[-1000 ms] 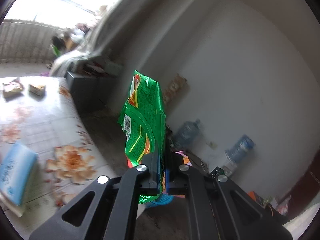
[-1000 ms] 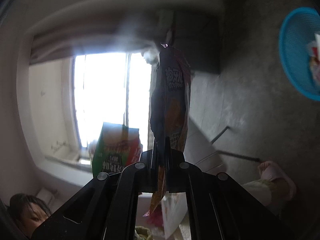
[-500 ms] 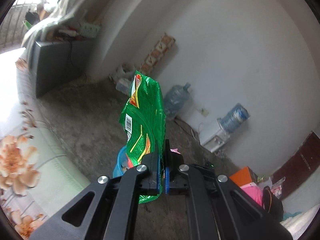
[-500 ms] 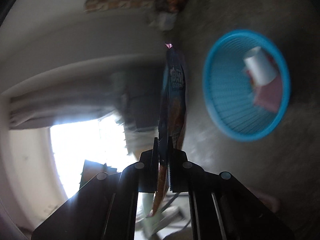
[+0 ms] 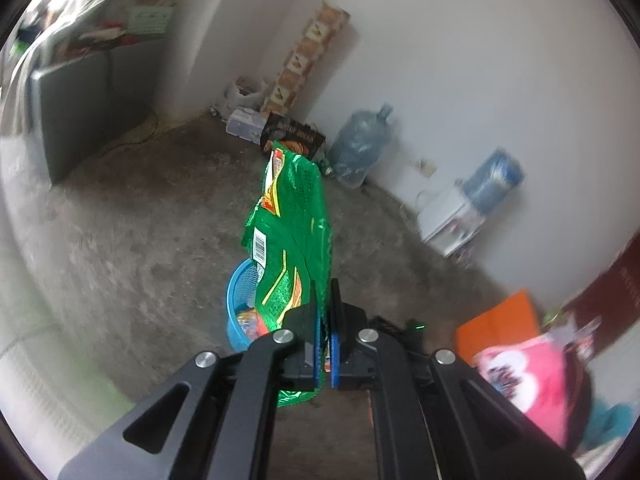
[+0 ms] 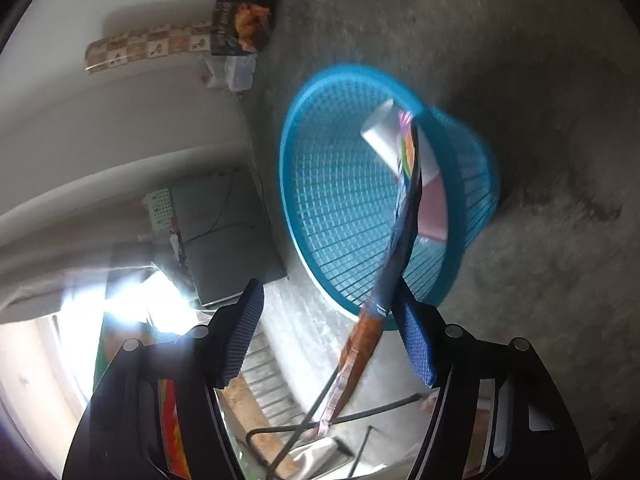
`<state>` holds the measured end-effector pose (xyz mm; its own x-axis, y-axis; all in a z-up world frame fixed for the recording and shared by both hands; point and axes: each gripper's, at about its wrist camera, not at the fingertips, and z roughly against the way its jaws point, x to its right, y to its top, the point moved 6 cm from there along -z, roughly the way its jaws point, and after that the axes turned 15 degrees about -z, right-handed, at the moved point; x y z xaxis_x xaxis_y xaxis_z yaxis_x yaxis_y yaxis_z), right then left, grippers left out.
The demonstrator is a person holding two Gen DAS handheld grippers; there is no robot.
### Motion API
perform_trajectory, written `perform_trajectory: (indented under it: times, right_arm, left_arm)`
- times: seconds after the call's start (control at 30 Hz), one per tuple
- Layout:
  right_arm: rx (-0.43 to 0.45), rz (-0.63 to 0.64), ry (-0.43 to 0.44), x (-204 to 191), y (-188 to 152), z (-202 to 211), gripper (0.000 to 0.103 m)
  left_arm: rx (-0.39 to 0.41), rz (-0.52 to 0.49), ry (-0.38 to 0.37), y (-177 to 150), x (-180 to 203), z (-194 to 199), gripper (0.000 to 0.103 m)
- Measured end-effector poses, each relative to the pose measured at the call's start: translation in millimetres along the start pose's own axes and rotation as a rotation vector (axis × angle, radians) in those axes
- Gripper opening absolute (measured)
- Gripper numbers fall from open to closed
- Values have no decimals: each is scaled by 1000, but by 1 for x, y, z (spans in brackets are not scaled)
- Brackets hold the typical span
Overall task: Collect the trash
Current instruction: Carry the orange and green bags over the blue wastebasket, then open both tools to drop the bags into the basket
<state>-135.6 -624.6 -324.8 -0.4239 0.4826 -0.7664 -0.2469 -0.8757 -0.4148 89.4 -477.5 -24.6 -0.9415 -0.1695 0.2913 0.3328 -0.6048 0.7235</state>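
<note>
Right gripper: jaws have just been opening; dark snack wrapper leans loose against one pad, above the blue mesh basket.
Left gripper: closed on the green snack bag, pinched at its lower edge.
Handling: both wrappers look light, thin, slippery; grip an edge firmly.
Basket: on the floor, already holding a white cup.
Far: water jug by the wall.
</note>
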Motion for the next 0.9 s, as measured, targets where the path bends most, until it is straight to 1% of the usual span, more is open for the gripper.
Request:
perform_trajectory:
  times: [0.07, 0.13, 0.17, 0.2, 0.27, 0.3, 0.33, 0.37, 0.4, 0.43, 0.47, 0.5, 0.57, 0.67, 0.73, 0.83, 0.87, 0.9]
  right_arm:
    - [14, -2, 7, 2, 5, 10, 64]
    - [25, -12, 15, 4, 11, 21, 64]
    - [31, -17, 18, 0, 6, 23, 64]
    - [37, -20, 20, 2, 8, 28, 64]
    - [43, -30, 17, 4, 9, 30, 64]
    - [40, -38, 23, 7, 11, 32, 64]
    - [38, -43, 22, 8, 11, 34, 64]
    - [41, -50, 15, 8, 9, 32, 64]
    - [38, -57, 12, 9, 9, 32, 64]
    - [32, -60, 16, 7, 8, 32, 64]
    - [30, -57, 19, 6, 7, 32, 64]
    - [31, -47, 19, 4, 6, 32, 64]
    - [30, -26, 14, 0, 4, 37, 64]
    - [24, 6, -5, -4, 0, 36, 64]
    - [18, 34, -23, -9, -5, 32, 64]
    - [10, 121, -74, -18, -19, 25, 64]
    - [9, 157, -112, -20, -25, 21, 63]
    - [7, 185, -144, -21, -30, 19, 61]
  left_arm:
    - [-48, -57, 19, 4, 13, -25, 3]
    - [-126, -126, 39, 5, 24, -59, 3]
    - [-150, -143, 43, 4, 27, -70, 4]
    - [-188, -170, 43, 1, 33, -91, 4]
    - [-234, -201, 49, -5, 38, -114, 4]
    - [-263, -213, 44, -12, 39, -133, 5]
    - [-284, -211, 30, -18, 39, -143, 13]
    - [-312, -199, 16, -24, 38, -153, 34]
    - [-365, -173, 27, -32, 34, -165, 47]
    - [-379, -152, 44, -34, 31, -168, 47]
    - [-374, -134, 45, -33, 30, -168, 48]
    - [-352, -106, 28, -31, 29, -161, 52]
    - [-322, -87, 30, -24, 28, -146, 59]
    - [-270, -76, 46, -9, 24, -112, 60]
    - [-249, -66, 57, 3, 23, -92, 62]
    - [-228, -58, 92, 14, 20, -49, 64]
    - [-221, -55, 93, 14, 20, -41, 65]
    - [-207, -48, 97, 13, 18, -21, 67]
